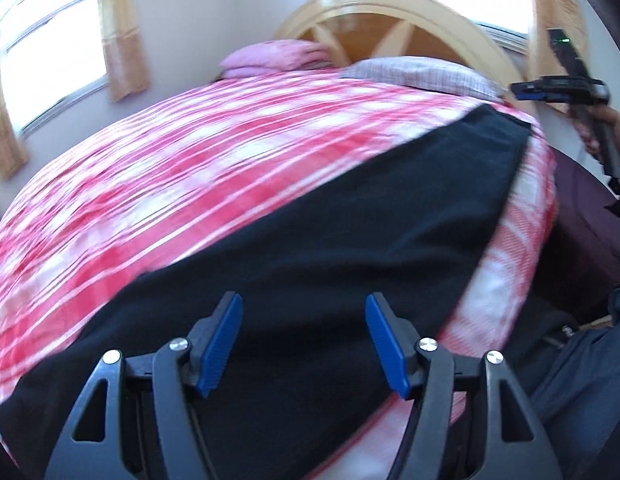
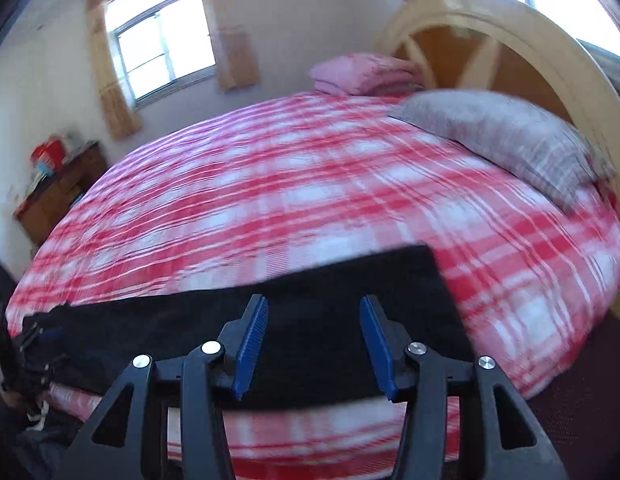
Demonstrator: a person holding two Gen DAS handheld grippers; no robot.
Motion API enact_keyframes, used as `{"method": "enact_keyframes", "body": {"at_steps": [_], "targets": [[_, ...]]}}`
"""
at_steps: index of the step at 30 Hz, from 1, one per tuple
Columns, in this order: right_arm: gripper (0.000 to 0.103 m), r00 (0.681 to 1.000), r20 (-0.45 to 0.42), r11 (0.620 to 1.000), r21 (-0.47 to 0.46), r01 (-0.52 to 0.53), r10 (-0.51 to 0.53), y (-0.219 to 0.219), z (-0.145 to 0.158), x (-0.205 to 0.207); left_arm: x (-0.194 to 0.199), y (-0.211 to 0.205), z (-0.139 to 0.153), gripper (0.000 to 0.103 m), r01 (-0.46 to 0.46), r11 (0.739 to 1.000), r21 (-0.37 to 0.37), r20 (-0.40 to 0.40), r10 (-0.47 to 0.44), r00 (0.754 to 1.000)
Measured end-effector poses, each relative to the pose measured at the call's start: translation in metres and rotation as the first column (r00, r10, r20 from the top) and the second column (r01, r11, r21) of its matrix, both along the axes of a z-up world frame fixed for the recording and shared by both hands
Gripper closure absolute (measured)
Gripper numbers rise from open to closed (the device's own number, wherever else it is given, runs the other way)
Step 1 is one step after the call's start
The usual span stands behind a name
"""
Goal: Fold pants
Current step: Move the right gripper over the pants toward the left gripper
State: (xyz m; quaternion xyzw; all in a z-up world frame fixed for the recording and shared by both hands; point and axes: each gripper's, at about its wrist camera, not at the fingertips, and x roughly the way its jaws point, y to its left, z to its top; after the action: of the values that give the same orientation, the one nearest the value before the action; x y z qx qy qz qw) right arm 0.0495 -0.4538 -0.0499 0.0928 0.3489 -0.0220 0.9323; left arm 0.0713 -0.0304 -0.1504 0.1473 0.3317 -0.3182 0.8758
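The black pants (image 1: 329, 232) lie flat as a long strip along the near edge of the bed's red and white plaid cover (image 1: 198, 148). My left gripper (image 1: 304, 314) is open and empty, above one end of the pants. My right gripper (image 2: 313, 318) is open and empty, above the other end (image 2: 341, 308). The right gripper also shows in the left wrist view (image 1: 565, 92), held in the air past the far end of the pants. Both views are blurred by motion.
A grey pillow (image 2: 505, 140) and a folded pink blanket (image 2: 365, 74) lie at the arched wooden headboard (image 2: 545, 40). A wooden side table (image 2: 58, 196) with items stands left of the bed. Windows with tan curtains (image 2: 230, 28) are behind. The plaid cover (image 2: 290, 184) spans the bed.
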Motion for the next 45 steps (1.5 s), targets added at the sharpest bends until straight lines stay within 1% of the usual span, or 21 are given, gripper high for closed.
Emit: {"method": "enact_keyframes", "body": {"at_steps": [2,4,6,8,10,11,14,16,19,23,24,26,27,29,31,32,34,38,40,43,45], "targets": [[0.053,0.996,-0.021,0.995,0.031,-0.09,0.091,0.033,0.0,0.023,0.007,0.02,-0.005,0.036,-0.045,0.999,-0.012,-0.026,0.044,0.999],[0.053,0.982,-0.045,0.98,0.082,-0.181,0.185,0.074,-0.001,0.052,0.008,0.03,-0.015,0.036,-0.059,0.998,-0.018,-0.062,0.058,0.996],[0.053,0.956,-0.077,0.952,0.147,-0.27,0.283,0.113,-0.006,0.08,0.005,0.032,-0.028,0.036,-0.051,0.999,-0.018,-0.094,0.049,0.994],[0.053,0.922,-0.112,0.92,0.181,-0.347,0.37,0.158,-0.014,0.109,-0.004,0.029,-0.032,0.027,-0.032,0.999,-0.017,-0.058,0.031,0.998],[0.053,0.892,-0.152,0.898,0.199,-0.393,0.425,0.197,-0.023,0.129,-0.01,0.028,-0.036,0.016,-0.031,0.999,-0.037,-0.058,0.029,0.998],[0.053,0.874,-0.177,0.885,0.205,-0.418,0.453,0.221,-0.03,0.144,-0.012,0.028,-0.037,0.014,-0.032,0.998,-0.054,-0.062,0.029,0.998],[0.054,0.835,-0.222,0.858,0.244,-0.453,0.504,0.271,-0.048,0.178,-0.018,0.025,-0.038,0.012,-0.017,0.999,-0.043,-0.041,0.015,0.999],[0.054,0.812,-0.237,0.838,0.284,-0.466,0.533,0.297,-0.058,0.195,-0.017,0.032,-0.034,0.012,-0.021,0.997,-0.07,-0.048,0.018,0.999],[0.061,0.771,-0.267,0.802,0.363,-0.475,0.578,0.334,-0.073,0.215,-0.019,0.046,-0.021,0.012,-0.037,0.992,-0.122,-0.025,0.034,0.999],[0.063,0.715,-0.321,0.769,0.428,-0.475,0.621,0.374,-0.093,0.235,-0.019,0.065,-0.006,0.012,-0.078,0.992,-0.101,0.062,0.084,0.995],[0.063,0.695,-0.343,0.759,0.457,-0.464,0.632,0.381,-0.102,0.24,-0.017,0.069,-0.006,0.012,-0.09,0.991,-0.098,0.064,0.096,0.993],[0.063,0.677,-0.371,0.753,0.488,-0.441,0.636,0.392,-0.113,0.245,-0.01,0.075,-0.012,0.012,-0.115,0.989,-0.093,0.035,0.119,0.992],[0.073,0.664,-0.383,0.748,0.501,-0.434,0.642,0.398,-0.12,0.247,-0.008,0.077,-0.016,0.012,-0.123,0.988,-0.094,0.017,0.125,0.992],[0.084,0.638,-0.415,0.74,0.538,-0.402,0.649,0.406,-0.132,0.248,-0.005,0.077,-0.025,0.012,-0.118,0.989,-0.092,-0.017,0.117,0.993],[0.095,0.649,-0.404,0.738,0.552,-0.389,0.645,0.405,-0.134,0.246,-0.006,0.077,-0.032,0.012,-0.12,0.99,-0.075,-0.024,0.119,0.993],[0.097,0.662,-0.384,0.732,0.562,-0.386,0.644,0.404,-0.131,0.244,-0.007,0.075,-0.034,0.012,-0.118,0.991,-0.069,-0.019,0.117,0.993],[0.098,0.696,-0.335,0.732,0.549,-0.404,0.635,0.399,-0.118,0.237,-0.006,0.075,-0.034,0.012,-0.117,0.991,-0.071,-0.018,0.116,0.993],[0.099,0.746,-0.257,0.744,0.502,-0.44,0.614,0.395,-0.09,0.223,-0.003,0.081,-0.034,0.012,-0.129,0.987,-0.092,-0.035,0.127,0.991],[0.1,0.755,-0.243,0.753,0.476,-0.454,0.609,0.396,-0.086,0.223,-0.002,0.081,-0.035,0.011,-0.129,0.988,-0.083,-0.029,0.127,0.992],[0.1,0.769,-0.289,0.802,0.401,-0.443,0.57,0.398,-0.103,0.233,-0.006,0.075,-0.039,0.011,-0.119,0.992,-0.049,-0.005,0.118,0.993],[0.1,0.758,-0.331,0.808,0.414,-0.419,0.562,0.398,-0.126,0.241,-0.006,0.072,-0.041,0.01,-0.117,0.992,-0.044,0.006,0.117,0.993]]}}
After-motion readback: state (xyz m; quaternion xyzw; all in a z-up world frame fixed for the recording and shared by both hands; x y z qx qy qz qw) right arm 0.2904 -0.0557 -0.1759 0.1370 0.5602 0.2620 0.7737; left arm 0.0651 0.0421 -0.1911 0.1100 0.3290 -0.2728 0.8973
